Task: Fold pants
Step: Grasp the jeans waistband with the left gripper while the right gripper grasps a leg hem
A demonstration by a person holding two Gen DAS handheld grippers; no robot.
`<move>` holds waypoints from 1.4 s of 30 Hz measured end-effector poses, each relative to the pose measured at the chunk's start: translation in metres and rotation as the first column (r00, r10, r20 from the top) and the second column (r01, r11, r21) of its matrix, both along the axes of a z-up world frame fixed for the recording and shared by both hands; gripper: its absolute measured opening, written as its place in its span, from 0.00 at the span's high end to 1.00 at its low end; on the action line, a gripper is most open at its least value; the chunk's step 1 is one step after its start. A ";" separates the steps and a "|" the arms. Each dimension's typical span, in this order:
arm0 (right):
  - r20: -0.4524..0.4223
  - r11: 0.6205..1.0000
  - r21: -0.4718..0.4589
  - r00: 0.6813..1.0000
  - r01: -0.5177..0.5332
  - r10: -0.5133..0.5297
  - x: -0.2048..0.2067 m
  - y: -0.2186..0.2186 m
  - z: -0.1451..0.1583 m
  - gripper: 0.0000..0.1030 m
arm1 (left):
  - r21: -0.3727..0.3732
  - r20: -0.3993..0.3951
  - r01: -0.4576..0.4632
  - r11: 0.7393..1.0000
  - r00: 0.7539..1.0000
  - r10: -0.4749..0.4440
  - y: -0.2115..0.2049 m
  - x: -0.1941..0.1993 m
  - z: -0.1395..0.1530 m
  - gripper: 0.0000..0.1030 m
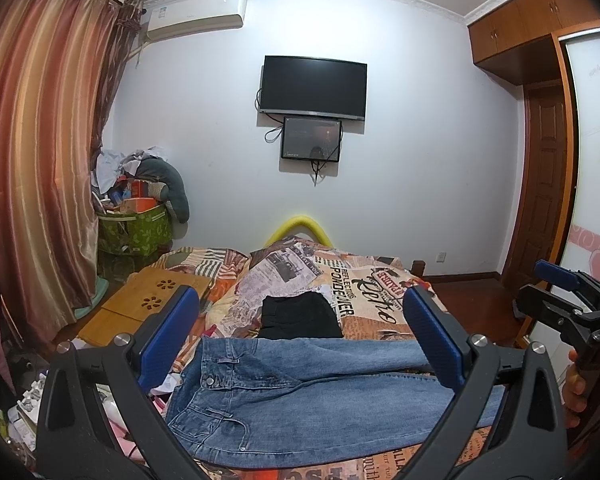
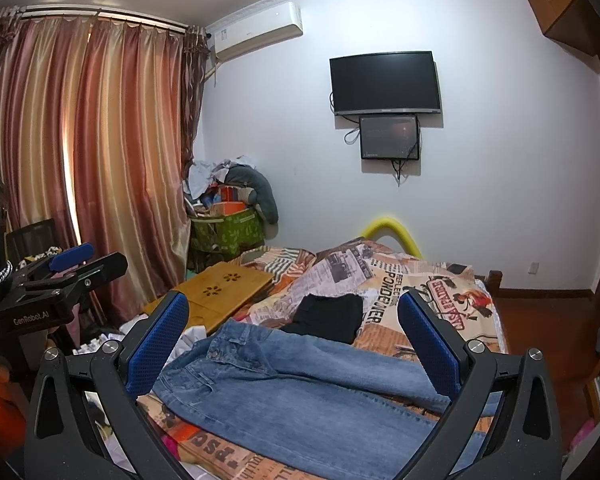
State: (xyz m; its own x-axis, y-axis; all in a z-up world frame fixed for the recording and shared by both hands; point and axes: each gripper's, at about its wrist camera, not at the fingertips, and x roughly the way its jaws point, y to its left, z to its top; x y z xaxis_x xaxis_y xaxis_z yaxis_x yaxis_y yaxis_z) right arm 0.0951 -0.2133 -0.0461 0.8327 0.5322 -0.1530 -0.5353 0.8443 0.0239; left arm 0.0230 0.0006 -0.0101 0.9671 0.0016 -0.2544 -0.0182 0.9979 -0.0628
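Note:
Blue jeans (image 1: 300, 392) lie flat across the near end of the bed, waistband to the left and legs running right; the right wrist view shows the same jeans (image 2: 308, 392). My left gripper (image 1: 300, 332) hovers above them, open, its blue pads (image 1: 184, 320) wide apart with nothing between. My right gripper (image 2: 294, 332) is likewise open over the jeans and empty. Each gripper shows in the other's view: the right gripper (image 1: 568, 304) at the far right, held by a hand, and the left gripper (image 2: 64, 280) at the far left.
A folded black garment (image 1: 298, 318) lies beyond the jeans on the newspaper-print bedspread (image 1: 364, 292). A wooden lap table (image 1: 148, 308) sits at the bed's left edge. A green bag of clutter (image 1: 134, 228) and curtains (image 1: 40, 140) stand left; the wardrobe (image 1: 540, 160) is right.

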 end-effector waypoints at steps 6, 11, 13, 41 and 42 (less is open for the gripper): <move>-0.025 0.996 -0.002 0.996 0.091 -0.091 0.023 -0.015 -0.008 0.00 | 0.001 -0.048 -0.001 1.000 0.999 0.001 0.007 0.028 -0.011 0.00; -0.055 0.979 -0.015 0.978 0.203 -0.203 0.052 -0.043 -0.020 0.00 | 0.001 -0.094 -0.027 1.000 0.995 0.027 0.026 0.062 -0.029 0.00; -0.063 0.964 -0.040 0.962 0.263 -0.265 0.066 -0.056 -0.026 0.00 | -0.004 -0.101 -0.035 0.999 0.994 0.034 0.036 0.079 -0.037 0.00; -0.505 0.735 -0.276 0.557 0.619 -0.659 0.225 -0.242 -0.195 0.19 | 0.048 -0.678 -0.166 0.985 0.718 0.154 0.166 0.307 -0.286 0.52; -0.537 0.739 -0.280 0.539 0.612 -0.649 0.232 -0.245 -0.204 0.25 | 0.045 -0.696 -0.166 0.985 0.702 0.150 0.166 0.309 -0.295 0.54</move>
State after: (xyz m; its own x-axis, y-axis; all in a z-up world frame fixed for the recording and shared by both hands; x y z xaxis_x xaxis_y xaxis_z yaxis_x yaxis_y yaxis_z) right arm 0.3268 -0.4581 -0.2502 0.6859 -0.1200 -0.7177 0.2422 0.9677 0.0697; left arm 0.3323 0.1669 -0.3049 0.5025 0.1250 -0.8555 -0.2216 0.9751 0.0123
